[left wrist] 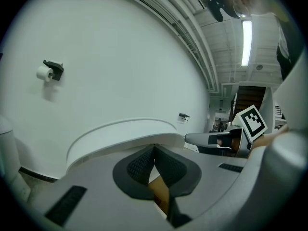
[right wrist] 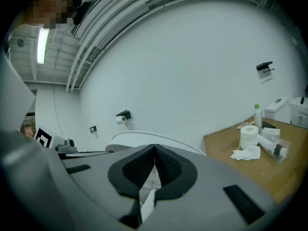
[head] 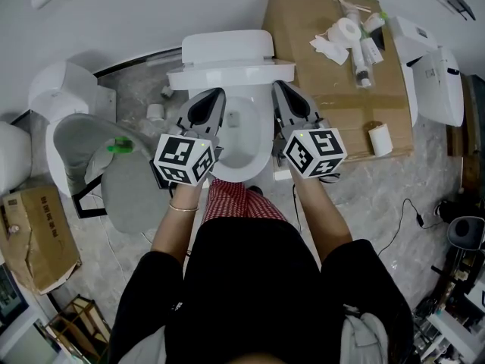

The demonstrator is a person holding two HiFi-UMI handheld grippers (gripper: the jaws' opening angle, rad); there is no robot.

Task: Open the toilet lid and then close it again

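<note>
Now toilet lid [head: 227, 74] stands upright by tank [head: 227, 45] (white, bowl [head: 241, 139] exposed); left tongs [head: 218, 93] & right tongs [head: 277, 86] both closed, empty.

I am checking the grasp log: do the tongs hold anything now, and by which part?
Nothing is held. The left tongs and the right tongs are both shut and empty, over the toilet.

Cardboard sheet [head: 364, 105] bears a paper roll [head: 348, 30]; perhaps a bin [head: 76, 135] left.
</note>
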